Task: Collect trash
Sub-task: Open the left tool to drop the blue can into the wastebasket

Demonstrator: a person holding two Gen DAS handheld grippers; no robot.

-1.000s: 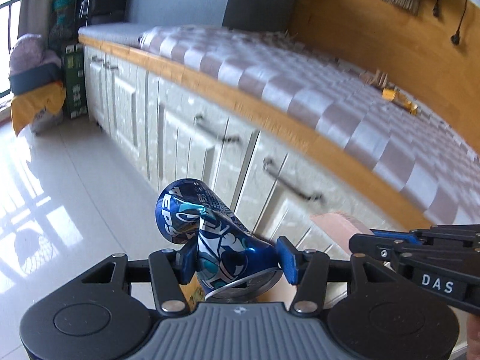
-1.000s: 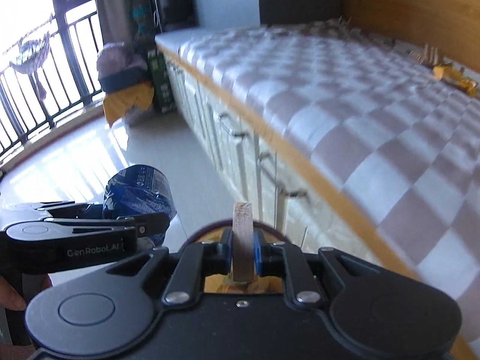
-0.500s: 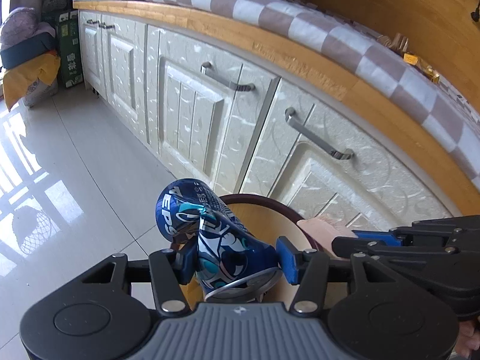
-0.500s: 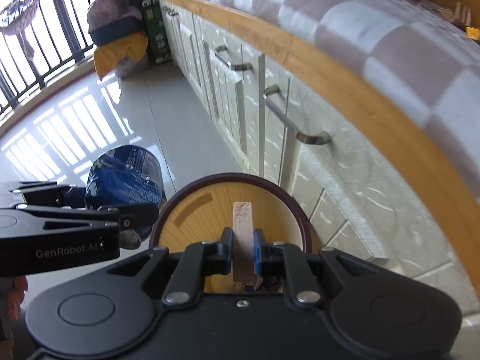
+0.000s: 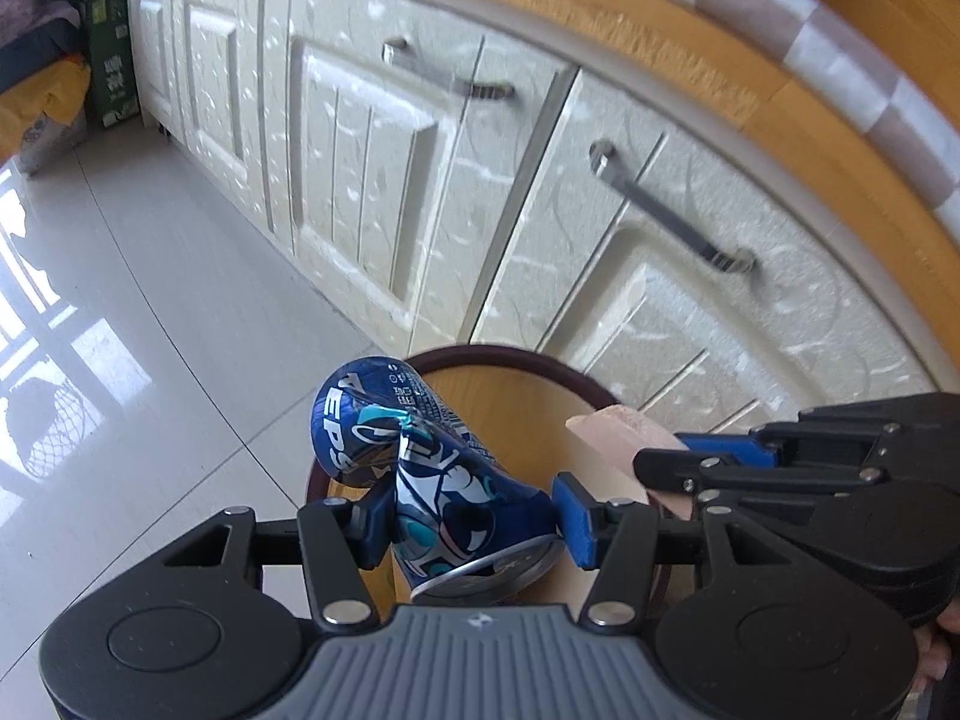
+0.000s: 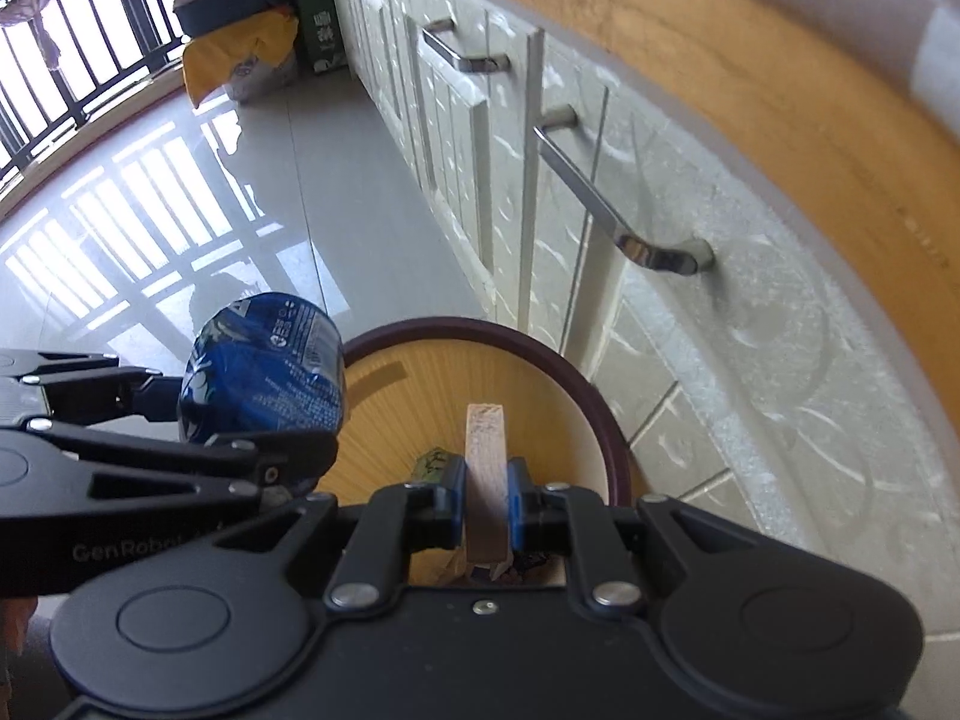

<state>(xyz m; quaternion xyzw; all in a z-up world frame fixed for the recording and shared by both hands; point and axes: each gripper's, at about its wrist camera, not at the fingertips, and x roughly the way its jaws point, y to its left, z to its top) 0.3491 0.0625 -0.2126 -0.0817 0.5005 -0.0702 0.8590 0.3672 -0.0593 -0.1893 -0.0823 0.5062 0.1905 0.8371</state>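
— Since a second ago both grippers have dropped from bed height to the bin by the cabinets. What does the left wrist view give?

— One left gripper (image 5: 468,525), jaws clenched on one crushed blue can (image 5: 420,468), its blue pads pressing the can's dented waist. The can hangs over the near left edge of the round bin (image 5: 480,354). To the right, the right gripper (image 5: 690,459) grips one wooden block (image 5: 624,426) over the bin's right side.

— And the right wrist view?

— One right gripper (image 6: 486,507), jaws closed narrowly on the wooden block (image 6: 486,462), which stands upright between the pads above the bin (image 6: 600,414). At left, the left gripper (image 6: 240,420) holds the can (image 6: 264,372) over the left rim.

— What's in the bin?

— One greenish crumpled scrap (image 6: 431,463) at the bottom; more lies beneath the block, but I cannot tell what.
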